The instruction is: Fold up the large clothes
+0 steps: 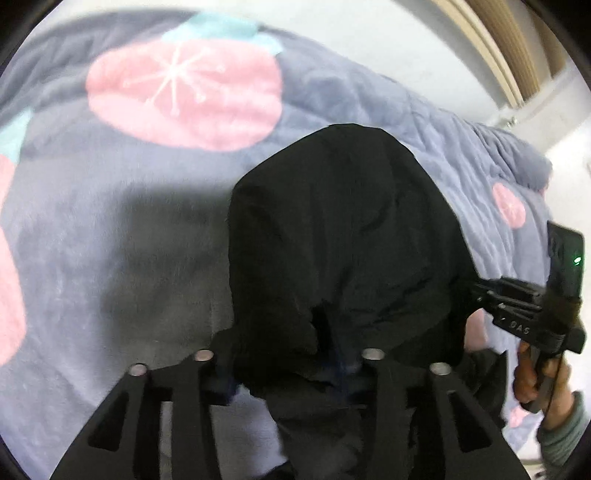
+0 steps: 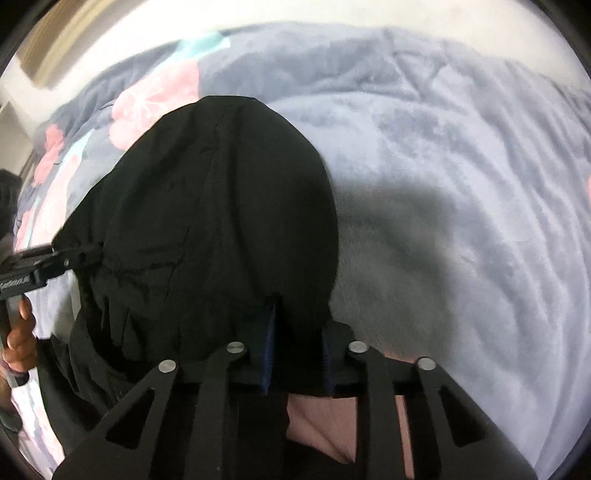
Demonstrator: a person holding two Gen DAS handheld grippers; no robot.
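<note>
Left gripper (image 1: 291, 354) and right gripper (image 2: 297, 345) point steeply down, jaws pinching black cloth.

Bedding: plush grey-lavender blanket (image 1: 110, 229), printed with large pink fruit shapes (image 1: 184, 96) topped in teal, rumpled toward its far edge. Wall (image 1: 369, 29): plain white, behind the bed. Trim: beige wooden frame (image 1: 491, 48) at the corner. Light: soft, even, with dark shadows on the blanket.

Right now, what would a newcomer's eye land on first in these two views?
A bunched black fabric garment fills the middle of both views, lying on a fluffy grey-blue blanket. In the left wrist view, a big pink round fruit print marks the blanket at upper left. Each hand-held gripper reaches into the garment's near edge.
</note>
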